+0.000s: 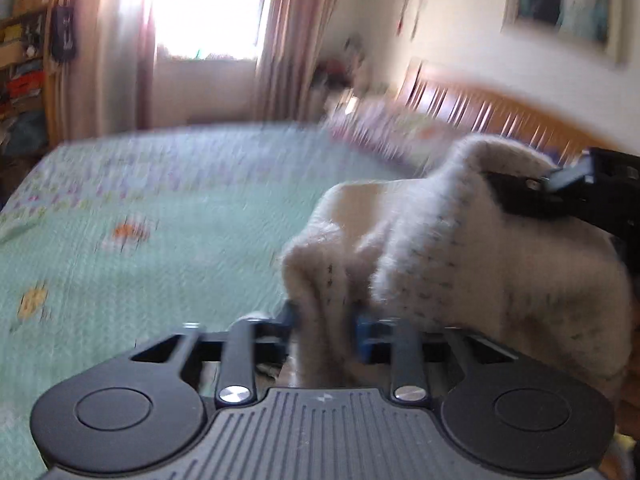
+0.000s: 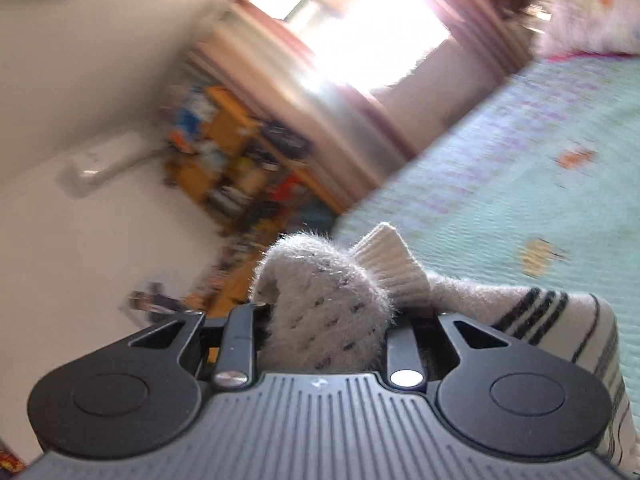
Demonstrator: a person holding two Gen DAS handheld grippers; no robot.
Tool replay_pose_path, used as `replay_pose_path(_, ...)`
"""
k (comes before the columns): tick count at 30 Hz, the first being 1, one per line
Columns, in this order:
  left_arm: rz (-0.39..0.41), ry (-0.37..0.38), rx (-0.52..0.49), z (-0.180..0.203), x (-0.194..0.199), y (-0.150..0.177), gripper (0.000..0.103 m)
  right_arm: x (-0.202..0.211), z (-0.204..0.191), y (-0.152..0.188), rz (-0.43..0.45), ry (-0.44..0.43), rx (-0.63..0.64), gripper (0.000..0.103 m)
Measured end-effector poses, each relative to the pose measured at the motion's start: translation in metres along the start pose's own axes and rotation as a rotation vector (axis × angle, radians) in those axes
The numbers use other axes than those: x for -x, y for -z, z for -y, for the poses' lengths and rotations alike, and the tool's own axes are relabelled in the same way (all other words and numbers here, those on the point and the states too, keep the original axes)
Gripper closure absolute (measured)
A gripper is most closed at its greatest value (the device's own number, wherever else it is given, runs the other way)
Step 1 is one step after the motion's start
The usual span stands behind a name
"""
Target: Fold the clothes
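Note:
A fuzzy white sweater [image 1: 460,256] with small dark flecks hangs in the air above the bed, held between both grippers. My left gripper [image 1: 326,328] is shut on a bunched fold of it. My right gripper [image 2: 328,320] is shut on another part of the sweater [image 2: 328,304], with a ribbed cuff [image 2: 390,264] and a black-striped section [image 2: 552,312] beside it. The right gripper also shows in the left wrist view [image 1: 560,184], at the sweater's upper right. Both views are motion-blurred.
A bed with a mint green patterned quilt [image 1: 160,216] lies below. A wooden headboard [image 1: 480,108] and pillows [image 1: 384,128] are at the far right. A curtained window [image 1: 208,12] and a cluttered wooden shelf [image 2: 240,152] stand beyond the bed.

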State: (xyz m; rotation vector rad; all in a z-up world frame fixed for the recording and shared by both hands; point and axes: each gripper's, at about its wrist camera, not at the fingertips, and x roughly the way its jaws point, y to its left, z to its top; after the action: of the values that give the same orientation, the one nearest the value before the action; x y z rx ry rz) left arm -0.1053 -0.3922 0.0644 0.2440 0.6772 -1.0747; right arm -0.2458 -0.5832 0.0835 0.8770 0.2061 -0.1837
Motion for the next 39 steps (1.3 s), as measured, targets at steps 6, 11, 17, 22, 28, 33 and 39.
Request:
replay_pose_path(6, -0.268, -0.031, 0.027, 0.004, -0.072, 0.101, 0.04, 0.007, 0.165, 0.111, -0.391, 0.39, -0.309, 0.025)
replay_pose_path(11, -0.322, -0.036, -0.014, 0.016, -0.08, 0.128, 0.028, 0.076, 0.203, 0.168, -0.286, 0.321, -0.42, 0.028)
replay_pose_path(17, -0.257, -0.099, -0.094, 0.034, -0.059, 0.12, 0.01, 0.125, 0.181, 0.168, 0.024, 0.293, -0.28, 0.025)
replay_pose_path(22, -0.21, -0.137, -0.137, 0.047, -0.052, 0.11, 0.005, 0.113, 0.164, 0.164, 0.137, 0.298, -0.134, 0.022)
replay_pose_path(28, -0.183, -0.192, -0.151, 0.055, -0.073, 0.105, 0.001, 0.082, 0.148, 0.163, 0.162, 0.32, 0.049, 0.022)
replay_pose_path(33, -0.179, -0.247, -0.152, 0.06, -0.092, 0.105, 0.001, 0.069, 0.137, 0.144, 0.159, 0.306, 0.147, 0.022)
replay_pose_path(39, -0.174, -0.265, -0.102, 0.066, -0.092, 0.098, 0.001, 0.057, 0.117, 0.129, 0.114, 0.322, 0.237, 0.022)
